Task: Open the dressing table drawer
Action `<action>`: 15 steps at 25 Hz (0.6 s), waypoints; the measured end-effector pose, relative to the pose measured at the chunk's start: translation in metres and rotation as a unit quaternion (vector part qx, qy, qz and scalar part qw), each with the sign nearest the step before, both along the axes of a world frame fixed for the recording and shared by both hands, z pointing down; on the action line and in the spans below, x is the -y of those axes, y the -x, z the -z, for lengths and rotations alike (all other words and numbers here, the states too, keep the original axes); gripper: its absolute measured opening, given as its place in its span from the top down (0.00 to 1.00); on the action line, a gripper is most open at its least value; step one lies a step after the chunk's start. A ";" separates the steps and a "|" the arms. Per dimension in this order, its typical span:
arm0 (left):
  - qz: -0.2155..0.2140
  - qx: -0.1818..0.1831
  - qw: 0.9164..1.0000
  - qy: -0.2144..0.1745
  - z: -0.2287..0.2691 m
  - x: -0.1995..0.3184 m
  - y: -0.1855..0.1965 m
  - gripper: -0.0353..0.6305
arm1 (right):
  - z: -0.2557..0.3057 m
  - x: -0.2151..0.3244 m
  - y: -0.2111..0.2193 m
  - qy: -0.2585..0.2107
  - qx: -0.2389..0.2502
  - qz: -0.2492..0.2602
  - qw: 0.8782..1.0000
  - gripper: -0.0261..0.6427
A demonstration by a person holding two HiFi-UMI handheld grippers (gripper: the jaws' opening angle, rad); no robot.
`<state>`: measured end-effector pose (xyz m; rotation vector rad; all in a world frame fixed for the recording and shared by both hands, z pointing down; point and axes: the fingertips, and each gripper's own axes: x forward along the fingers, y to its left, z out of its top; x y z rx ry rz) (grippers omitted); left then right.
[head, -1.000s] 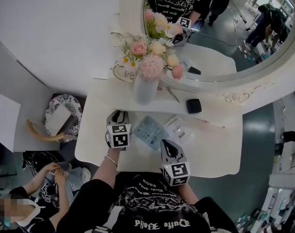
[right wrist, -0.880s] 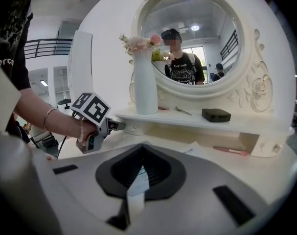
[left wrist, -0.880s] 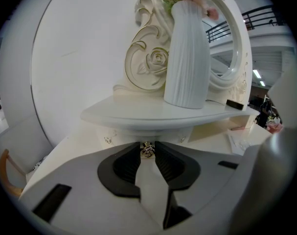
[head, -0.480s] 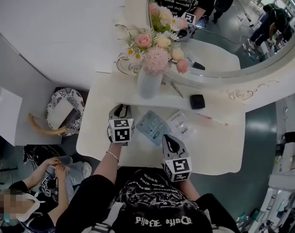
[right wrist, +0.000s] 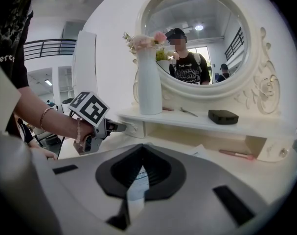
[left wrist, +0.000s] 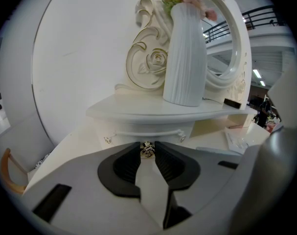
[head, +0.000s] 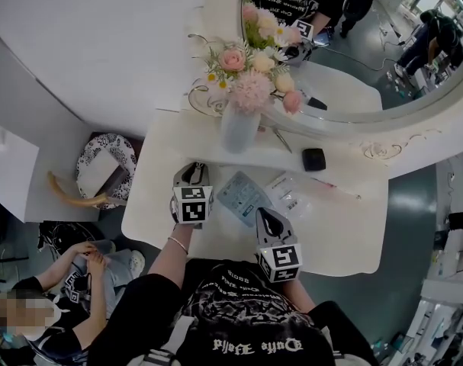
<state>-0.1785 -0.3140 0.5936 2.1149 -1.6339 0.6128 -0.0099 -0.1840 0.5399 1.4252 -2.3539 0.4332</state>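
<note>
Left gripper view: left tool (left wrist: 147, 153) pinches the small silvery metal drawer knob (left wrist: 147, 148) dead ahead; right tool (right wrist: 141, 152) closed, further back.

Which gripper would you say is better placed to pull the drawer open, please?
Left gripper: its jaws grip the drawer knob; the right gripper hovers over the tabletop, apart from it.
</note>
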 end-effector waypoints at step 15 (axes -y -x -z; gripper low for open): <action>0.004 0.000 1.000 0.006 -0.001 -0.011 0.001 0.79 | 0.000 -0.001 0.003 -0.004 0.003 0.010 1.000 0.94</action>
